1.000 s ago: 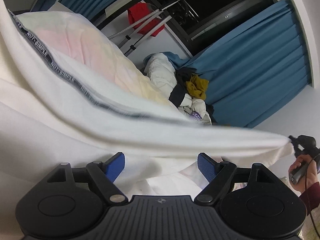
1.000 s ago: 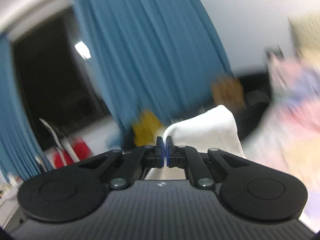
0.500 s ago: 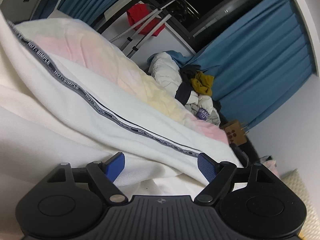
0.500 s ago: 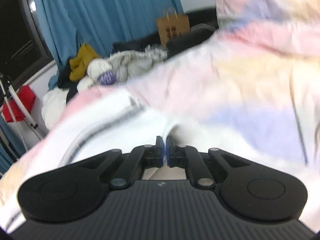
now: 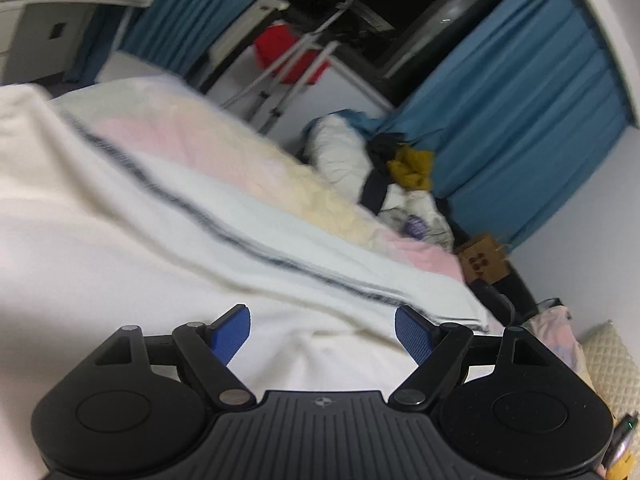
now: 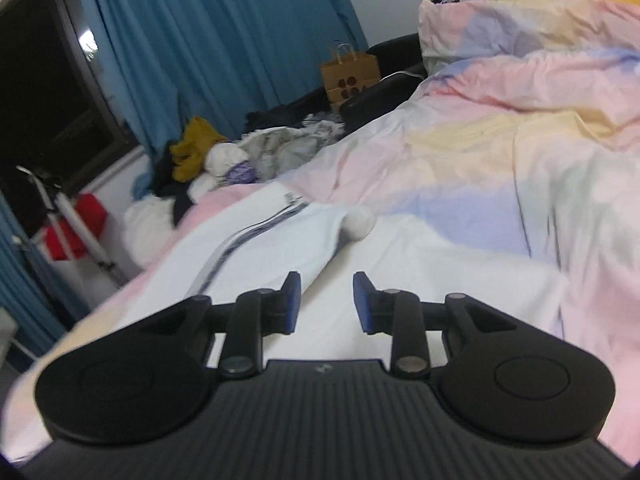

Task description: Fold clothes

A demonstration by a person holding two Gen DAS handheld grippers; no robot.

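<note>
The left tool (image 5: 322, 334) stands released, its blue pads spread wide with nothing between them, hovering just over the near part of the white knit garment with a dark lettered stripe (image 5: 240, 236). The right tool (image 6: 326, 300) is likewise released, its blue pads apart and empty, poised above the same garment (image 6: 280, 248), which lies spread flat on the bed with the pastel pink, yellow and blue duvet (image 6: 500, 152). Laying the cloth out flat and letting go probably serves to settle it before picking new hold points for a fold. A lengthwise crease runs from between the right pads toward a small rounded bulge of cloth, which suggests one layer is turned over another, though which part of the garment that is cannot be told.

Both tool bodies hide the nearest edge of the garment, and the left view is blurred, so the stripe's lettering is unreadable. Beyond the bed sit a heap of mixed unfolded clothes (image 6: 224, 156), a brown paper bag (image 6: 350, 72) and blue curtains (image 6: 200, 40); the floor is out of sight.
</note>
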